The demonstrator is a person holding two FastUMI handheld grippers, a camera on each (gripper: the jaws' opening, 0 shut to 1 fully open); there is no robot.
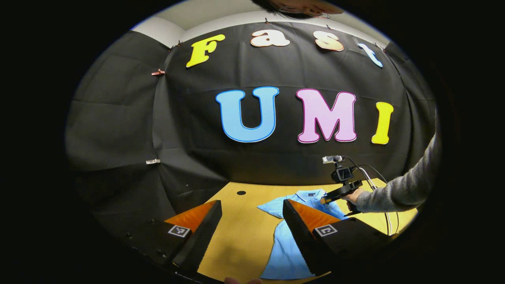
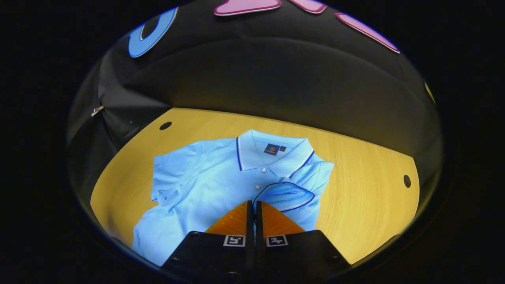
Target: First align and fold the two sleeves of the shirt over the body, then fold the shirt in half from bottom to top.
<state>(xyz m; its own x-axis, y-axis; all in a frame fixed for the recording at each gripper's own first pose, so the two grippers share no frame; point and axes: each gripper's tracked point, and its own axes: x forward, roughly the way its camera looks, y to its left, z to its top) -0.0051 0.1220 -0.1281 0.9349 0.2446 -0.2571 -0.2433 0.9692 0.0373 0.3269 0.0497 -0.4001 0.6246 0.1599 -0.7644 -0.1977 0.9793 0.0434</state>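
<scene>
A light blue polo shirt (image 2: 205,185) with dark trim lies face up on the yellow table (image 2: 355,165), collar toward the wall. One short sleeve (image 2: 286,195) is folded in over the chest, and its cuff end meets the tips of my right gripper (image 2: 252,202), which is shut on it. The other sleeve (image 2: 169,169) lies spread out sideways. In the left gripper view my left gripper (image 1: 251,202) hangs open above the table's near edge, beside the shirt (image 1: 286,252), holding nothing. Farther off, a hand holds the right gripper (image 1: 324,199) over the collar area.
A grey sleeve (image 1: 402,189) reaches in from the right, with a cable (image 1: 384,205) trailing over the table. The tabletop has round holes (image 2: 165,125) (image 2: 407,181) near its back corners. The black cloth wall rises right behind the table.
</scene>
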